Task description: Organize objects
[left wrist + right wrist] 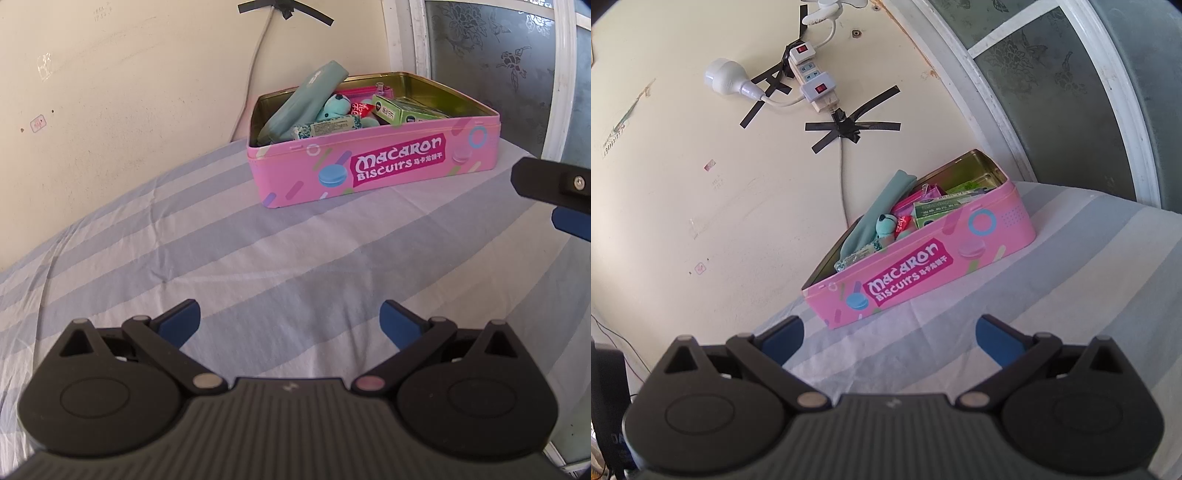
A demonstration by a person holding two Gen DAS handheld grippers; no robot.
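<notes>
- Your left gripper (290, 321) hangs over the striped bed sheet (258, 251) with its jaws spread wide and nothing between the blue pads.
- Your right gripper (889, 338) is the same: jaws wide apart, empty, above the sheet just short of the tin.
- The pink Macaron Biscuits tin (373, 162) sits on the bed near the cream wall (129, 92) and the frosted window (491, 62), lid off.
- Inside the tin, a teal pouch (306, 99) leans against the left end and sticks up over the rim.
- Beside the pouch lie a small teal plush toy (334, 107), a wrapped packet (328, 127) along the front wall and a green carton (406, 110) towards the right.
- From your left wrist view, part of the other gripper shows at the right edge, well apart from the tin.
- A power strip (812, 79) is taped to the wall above the tin.
</notes>
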